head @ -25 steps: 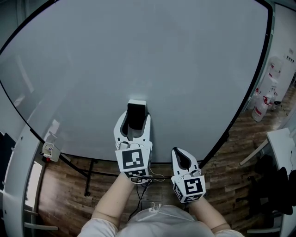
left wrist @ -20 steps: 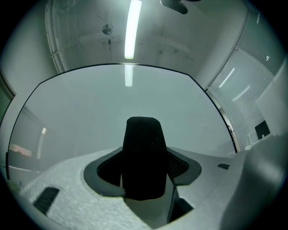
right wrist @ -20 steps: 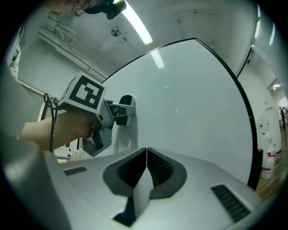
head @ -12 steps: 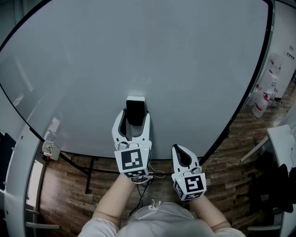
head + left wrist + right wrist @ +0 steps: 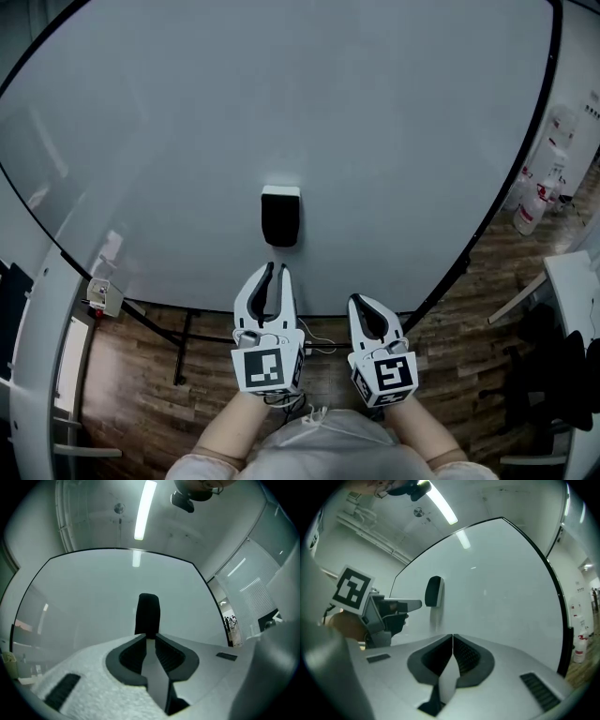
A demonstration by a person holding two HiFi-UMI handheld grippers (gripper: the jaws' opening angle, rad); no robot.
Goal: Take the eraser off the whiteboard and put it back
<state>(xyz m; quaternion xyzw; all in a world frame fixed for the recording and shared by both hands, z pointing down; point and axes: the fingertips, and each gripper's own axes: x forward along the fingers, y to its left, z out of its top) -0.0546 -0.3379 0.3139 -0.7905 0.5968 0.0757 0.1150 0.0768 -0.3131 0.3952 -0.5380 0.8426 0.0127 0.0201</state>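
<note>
left gripper [image 5: 277,270] backed off the eraser [image 5: 280,217] on the whiteboard [image 5: 281,94], jaws just closing to an empty slit. right gripper [image 5: 367,309] pinched together. ceiling light [image 5: 144,509] only shows in gripper views.

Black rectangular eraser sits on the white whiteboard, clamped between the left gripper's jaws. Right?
No. The black rectangular eraser sits on the white whiteboard, but the left gripper hangs below it, clear of it; its jaws have just been closing, with nothing between them. The head view shows this.

Cool, even light from a ceiling tube [image 5: 144,509], faint whiteboard [image 5: 84,602] glare, fisheye-dark corners, perhaps soft edges.
</note>
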